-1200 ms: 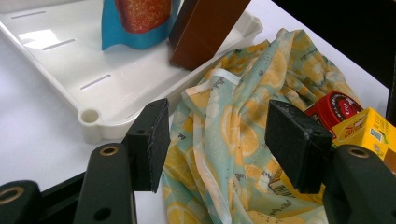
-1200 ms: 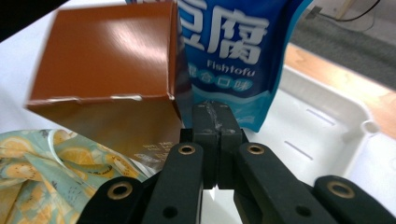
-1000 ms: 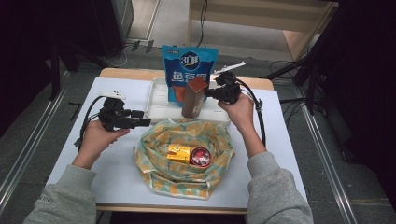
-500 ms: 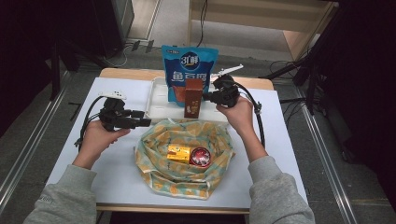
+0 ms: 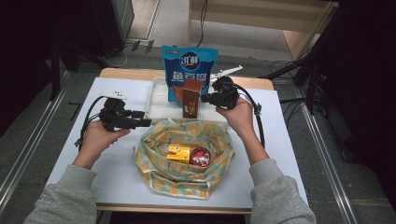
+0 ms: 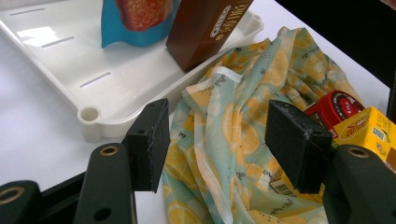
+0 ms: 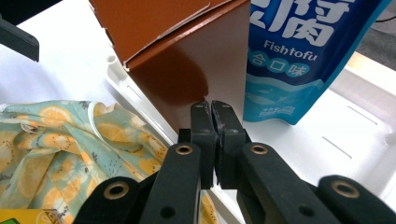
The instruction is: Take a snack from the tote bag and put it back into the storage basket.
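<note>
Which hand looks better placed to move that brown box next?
The right. The right gripper sits against the brown box in the white tray, jaws shut. The left gripper is open farther off, beside the fabric bag.

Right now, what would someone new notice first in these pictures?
Probably the tall blue snack bag standing at the back of the white tray, with the brown box upright before it. Nearer the person, a lemon-print cloth bag lies open, holding a yellow carton and a red tin.

Hiding the lower middle of the blue snack bag (image 5: 190, 63) behind the brown box (image 5: 191, 97), and cropping the yellow carton (image 6: 369, 133) at the frame's right edge.
</note>
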`<state>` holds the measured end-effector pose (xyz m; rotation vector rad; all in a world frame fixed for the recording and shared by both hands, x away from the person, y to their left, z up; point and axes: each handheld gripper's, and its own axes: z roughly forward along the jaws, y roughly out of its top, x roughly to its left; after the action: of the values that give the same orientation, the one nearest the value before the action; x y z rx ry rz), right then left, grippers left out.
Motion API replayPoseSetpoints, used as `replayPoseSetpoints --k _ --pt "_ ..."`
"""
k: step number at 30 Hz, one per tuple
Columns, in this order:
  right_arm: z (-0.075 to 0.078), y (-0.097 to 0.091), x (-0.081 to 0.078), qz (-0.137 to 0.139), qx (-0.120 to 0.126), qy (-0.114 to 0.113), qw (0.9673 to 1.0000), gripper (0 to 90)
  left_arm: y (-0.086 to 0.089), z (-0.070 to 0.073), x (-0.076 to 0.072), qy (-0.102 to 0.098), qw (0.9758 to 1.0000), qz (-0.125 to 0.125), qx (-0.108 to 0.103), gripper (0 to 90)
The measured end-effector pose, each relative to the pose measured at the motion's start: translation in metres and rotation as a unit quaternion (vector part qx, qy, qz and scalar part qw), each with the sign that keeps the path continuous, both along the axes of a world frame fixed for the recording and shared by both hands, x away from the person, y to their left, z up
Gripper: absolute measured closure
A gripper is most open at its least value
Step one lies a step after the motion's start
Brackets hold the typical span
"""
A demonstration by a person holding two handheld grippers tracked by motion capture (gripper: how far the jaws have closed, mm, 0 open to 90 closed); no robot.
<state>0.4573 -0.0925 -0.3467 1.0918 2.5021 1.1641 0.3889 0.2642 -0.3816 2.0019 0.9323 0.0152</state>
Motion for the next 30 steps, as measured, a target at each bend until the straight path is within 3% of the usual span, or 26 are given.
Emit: replayPoseSetpoints --k 11,20,23,25,30 --pt "0.004 -0.01 -0.001 0.013 0.005 -0.001 0.9999 81.9 0.0 0.0 0.0 0.0 1.0 0.0 0.001 40.5" --pt "0.015 -0.018 -0.006 0.05 0.01 -0.002 0.9987 61.3 0.0 0.001 0.0 -0.001 1.0 -0.001 0.002 40.4" --pt "0.02 -0.017 -0.008 0.057 0.013 -0.006 0.9983 48.7 0.0 0.001 -0.001 -0.005 1.0 0.0 -0.001 40.4" --pt "0.023 -0.016 -0.006 0.061 0.017 0.002 0.998 40.8 0.0 0.001 -0.001 -0.005 1.0 0.0 -0.001 40.4" --pt "0.028 -0.008 -0.001 0.065 0.01 -0.002 0.9978 30.5 0.001 0.001 0.0 -0.003 1.0 0.001 -0.001 40.4"
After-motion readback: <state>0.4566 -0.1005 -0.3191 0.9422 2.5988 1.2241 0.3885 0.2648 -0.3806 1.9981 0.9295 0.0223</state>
